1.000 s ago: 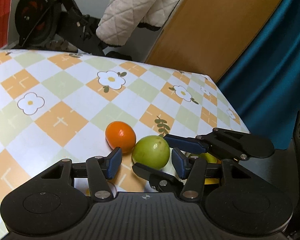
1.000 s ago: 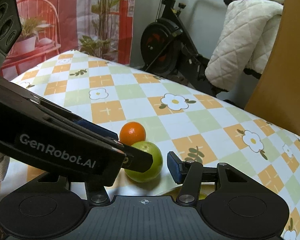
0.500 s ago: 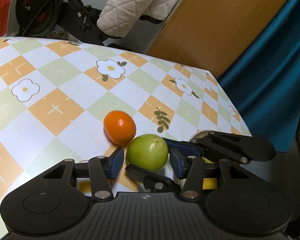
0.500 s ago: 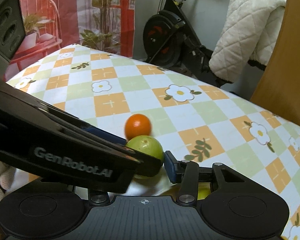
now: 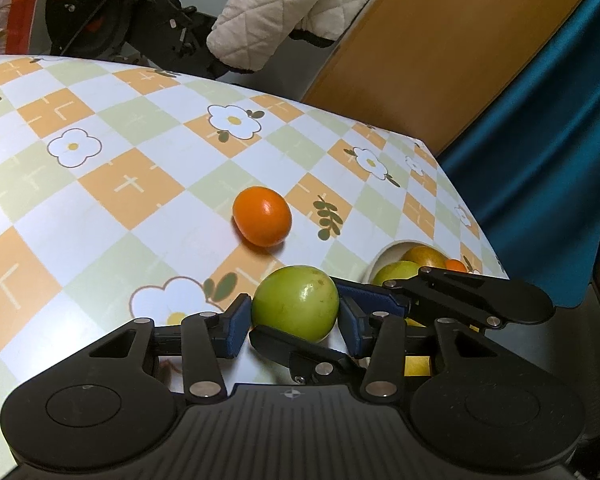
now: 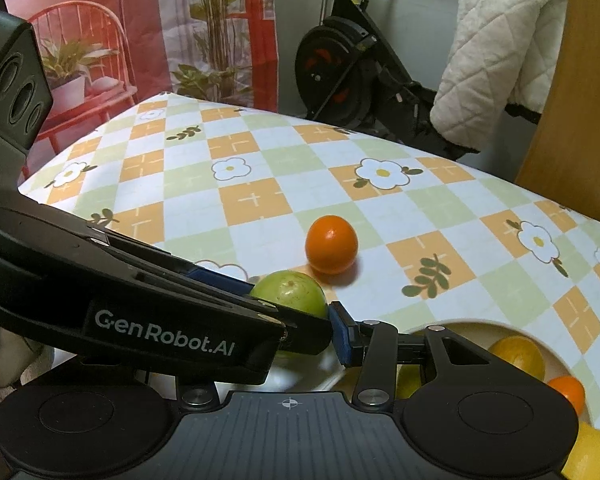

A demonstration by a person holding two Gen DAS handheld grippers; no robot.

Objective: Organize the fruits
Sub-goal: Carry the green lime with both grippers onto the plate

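**As both tools crowd one green fruit, the orange one is lying clear**

While the left gripper (image 5: 292,326) is closing in, its jaws having just narrowed, the blue pads are now meeting both flanks of the green fruit (image 5: 296,300), where a moment ago a sliver of gap was showing. The right gripper (image 5: 300,312) is bracketing the same fruit crosswise. It is standing narrow after tightening too, though whether its pads are pressing I cannot tell, since one finger is hiding behind the left tool.

Just beside them the bowl (image 6: 500,325) is coming into view, already carrying other fruit. That suggests a short carry to it is the next step.

Farther out on the chequered table (image 5: 100,184), the orange fruit (image 5: 262,216), which was touching the green one, is now sitting apart, so lifting the green should not be nudging it.
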